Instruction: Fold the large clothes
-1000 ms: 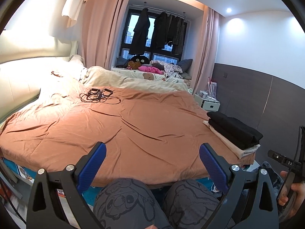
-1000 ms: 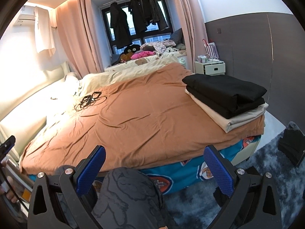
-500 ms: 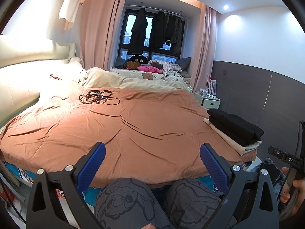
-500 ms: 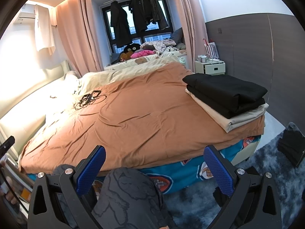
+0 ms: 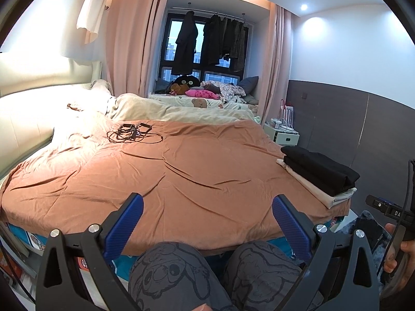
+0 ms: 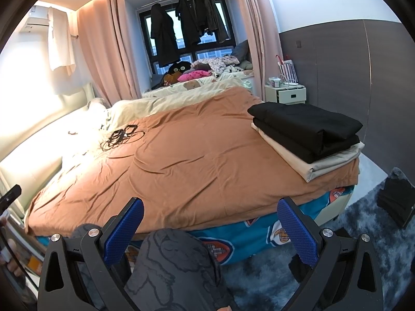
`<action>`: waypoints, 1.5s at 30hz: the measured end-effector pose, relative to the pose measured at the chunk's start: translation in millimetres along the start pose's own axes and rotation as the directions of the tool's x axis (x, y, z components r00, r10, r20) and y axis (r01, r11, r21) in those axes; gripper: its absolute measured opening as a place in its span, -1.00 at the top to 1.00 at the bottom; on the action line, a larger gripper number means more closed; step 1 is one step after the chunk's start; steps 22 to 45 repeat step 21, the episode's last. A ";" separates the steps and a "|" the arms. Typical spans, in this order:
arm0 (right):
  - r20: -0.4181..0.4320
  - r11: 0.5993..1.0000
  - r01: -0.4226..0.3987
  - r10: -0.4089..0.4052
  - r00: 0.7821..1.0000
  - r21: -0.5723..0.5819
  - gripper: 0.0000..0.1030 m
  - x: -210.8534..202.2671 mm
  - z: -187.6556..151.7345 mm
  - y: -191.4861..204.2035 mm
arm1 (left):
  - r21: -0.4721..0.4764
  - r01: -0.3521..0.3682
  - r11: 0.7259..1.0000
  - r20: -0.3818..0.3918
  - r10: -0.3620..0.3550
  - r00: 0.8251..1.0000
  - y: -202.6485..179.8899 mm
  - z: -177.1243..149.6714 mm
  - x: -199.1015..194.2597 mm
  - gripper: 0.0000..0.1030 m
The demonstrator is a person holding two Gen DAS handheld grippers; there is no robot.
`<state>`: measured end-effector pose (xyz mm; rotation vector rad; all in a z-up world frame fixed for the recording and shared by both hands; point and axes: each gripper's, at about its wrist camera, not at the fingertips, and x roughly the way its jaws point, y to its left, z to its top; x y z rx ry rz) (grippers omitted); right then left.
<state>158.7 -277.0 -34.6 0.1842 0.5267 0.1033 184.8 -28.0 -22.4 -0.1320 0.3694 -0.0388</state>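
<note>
Orange duvet (image 5: 181, 176) covers the bed; from your left wrist, left hand-held gripper (image 5: 207, 210) is spread wide, empty, over your knees (image 5: 171, 272); folded black clothes (image 5: 319, 168) sit stacked at the bed's right corner. Right wrist: right hand-held gripper (image 6: 210, 212) also spread, empty; same stack (image 6: 306, 129) lies on a beige folded piece (image 6: 324, 163).

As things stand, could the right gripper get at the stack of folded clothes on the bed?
Probably yes: the right gripper is open and empty, and nothing lies between it and the folded stack at the bed's near corner.
</note>
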 end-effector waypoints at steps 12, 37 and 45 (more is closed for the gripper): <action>0.005 1.000 0.005 -0.005 1.000 -0.001 -1.00 -4.9 1.1 -0.3 | 0.021 -0.001 1.000 0.004 0.001 1.000 3.0 -1.4 -3.5 -0.98; 0.025 1.000 -0.001 0.001 1.000 0.006 -1.00 -15.9 1.2 0.1 | 0.055 0.006 0.998 0.028 -0.007 1.000 2.9 0.2 -15.2 -0.99; 0.025 1.000 -0.001 0.001 1.000 0.006 -1.00 -15.9 1.2 0.1 | 0.055 0.006 0.998 0.028 -0.007 1.000 2.9 0.2 -15.2 -0.99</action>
